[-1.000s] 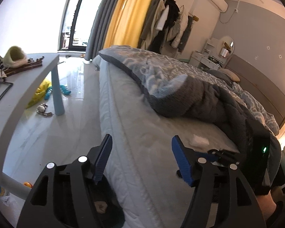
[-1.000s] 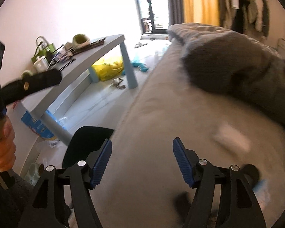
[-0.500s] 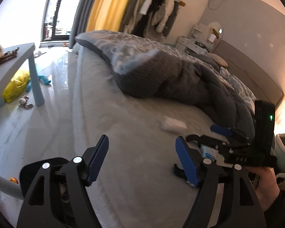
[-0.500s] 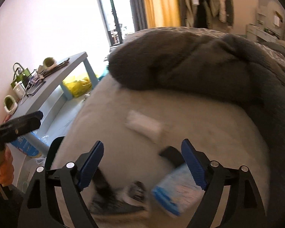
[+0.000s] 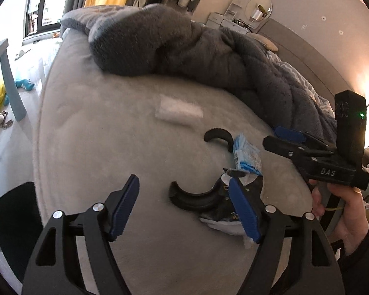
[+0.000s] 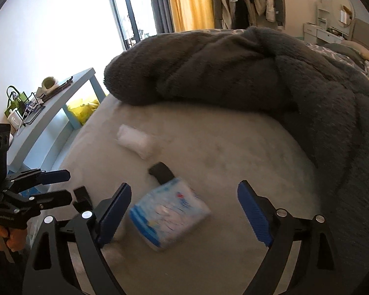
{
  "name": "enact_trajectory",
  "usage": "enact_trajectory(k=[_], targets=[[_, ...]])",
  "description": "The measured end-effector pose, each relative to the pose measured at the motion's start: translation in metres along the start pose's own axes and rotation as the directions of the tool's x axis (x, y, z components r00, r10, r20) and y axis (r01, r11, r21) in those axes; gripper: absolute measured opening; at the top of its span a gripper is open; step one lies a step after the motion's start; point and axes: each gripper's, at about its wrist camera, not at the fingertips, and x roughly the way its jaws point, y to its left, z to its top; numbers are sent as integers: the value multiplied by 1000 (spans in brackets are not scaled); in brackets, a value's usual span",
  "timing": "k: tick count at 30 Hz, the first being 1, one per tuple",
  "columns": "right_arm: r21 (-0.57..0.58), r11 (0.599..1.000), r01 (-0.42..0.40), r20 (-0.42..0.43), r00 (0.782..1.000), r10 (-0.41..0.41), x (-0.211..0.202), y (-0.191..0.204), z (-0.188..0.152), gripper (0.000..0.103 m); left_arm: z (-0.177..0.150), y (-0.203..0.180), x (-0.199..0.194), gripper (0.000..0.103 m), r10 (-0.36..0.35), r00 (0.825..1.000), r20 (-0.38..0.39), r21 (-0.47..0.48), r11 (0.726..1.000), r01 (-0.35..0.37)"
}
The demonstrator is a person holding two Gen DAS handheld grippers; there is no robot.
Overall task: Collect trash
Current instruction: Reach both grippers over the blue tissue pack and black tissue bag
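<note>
Trash lies on the grey bed (image 5: pixel 91 127). A blue-and-white tissue pack (image 6: pixel 168 215) lies between the open fingers of my right gripper (image 6: pixel 184 212); it also shows in the left wrist view (image 5: pixel 247 156). A white crumpled tissue (image 5: pixel 178 110) (image 6: pixel 135 141) lies farther back. Two curved black plastic pieces (image 5: pixel 194 198) (image 5: pixel 220 136) and a dark wrapper (image 5: pixel 233 211) lie near my left gripper (image 5: pixel 184 206), which is open and empty above the bed. The right gripper shows from the side in the left wrist view (image 5: pixel 283 139).
A dark grey blanket (image 5: pixel 184 49) is heaped across the back of the bed. A blue-grey table (image 6: pixel 49 113) with clutter stands left. A black bin (image 5: pixel 14 218) sits on the floor by the bed. Yellow bag and toys lie under the table.
Both grippers have swung from the bed's edge toward the trash on the mattress. The tissue pack now lies between the right fingers; the black pieces have come close to the left gripper.
</note>
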Motion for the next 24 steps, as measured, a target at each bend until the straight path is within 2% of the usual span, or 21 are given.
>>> enact_trajectory(k=[5, 13, 18, 24], targets=[[-28, 999, -23, -7, 1000, 23, -3, -9, -6, 91, -4, -7, 12, 74, -5, 1000, -24, 1, 1000, 5], [-172, 984, -51, -66, 997, 40, 6, 2, -17, 94, -4, -8, 21, 52, -2, 1000, -22, -16, 1000, 2], [-222, 973, -68, -100, 994, 47, 14, 7, -25, 94, -4, -9, 23, 51, 2, 1000, -15, -17, 1000, -2], [-231, 969, -88, -121, 991, 61, 23, 7, -27, 94, -2, -5, 17, 50, 0, 1000, 19, -33, 999, 1]])
